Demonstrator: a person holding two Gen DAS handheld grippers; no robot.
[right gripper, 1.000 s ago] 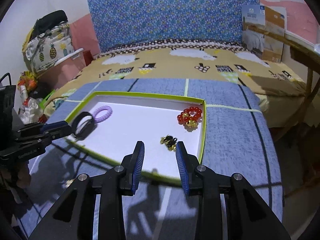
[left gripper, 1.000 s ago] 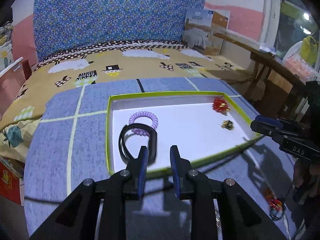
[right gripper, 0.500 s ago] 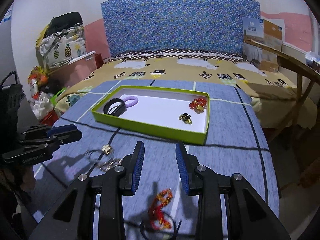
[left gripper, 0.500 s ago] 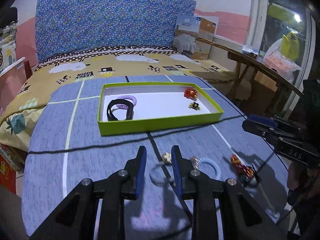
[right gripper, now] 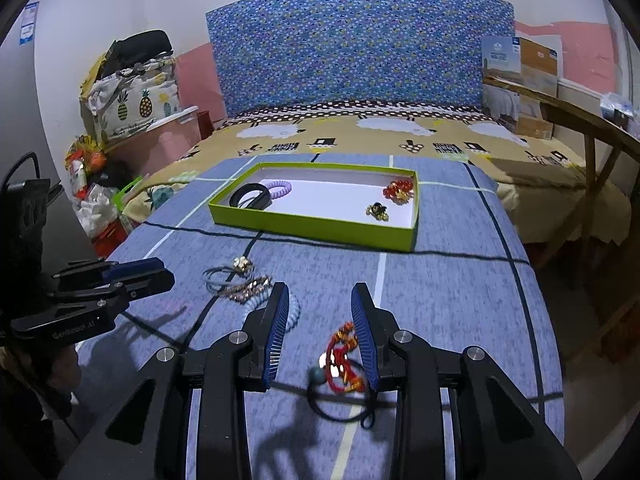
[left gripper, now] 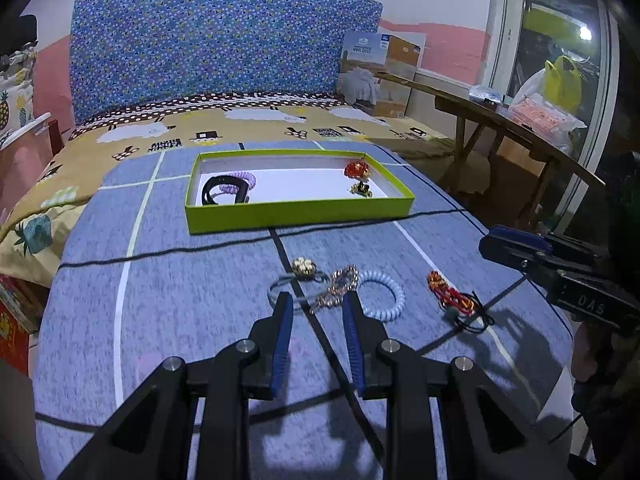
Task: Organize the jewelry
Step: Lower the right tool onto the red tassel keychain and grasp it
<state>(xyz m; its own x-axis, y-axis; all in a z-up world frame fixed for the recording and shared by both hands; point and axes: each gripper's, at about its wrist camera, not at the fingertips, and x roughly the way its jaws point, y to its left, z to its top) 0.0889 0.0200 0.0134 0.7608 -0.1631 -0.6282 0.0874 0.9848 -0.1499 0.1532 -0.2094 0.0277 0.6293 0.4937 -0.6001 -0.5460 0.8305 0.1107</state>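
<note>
Only the right wrist view showed the pineapple-print bag [right gripper: 132, 100]. The right claw [right gripper: 320, 304] read "DAS", the left claw [left gripper: 314, 310] "GenRobot"; both gaped empty over loose jewelry [left gripper: 340, 284] near the green box [left gripper: 298, 210].

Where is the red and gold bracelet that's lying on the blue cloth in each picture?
Left wrist view: the red and gold bracelet lies lower right, right of the pale blue coil tie.
Right wrist view: the same bracelet sits low in the middle, between the right hand-held gripper fingers, untouched.
Shared landmark: the green tray lies beyond it in both.
</note>
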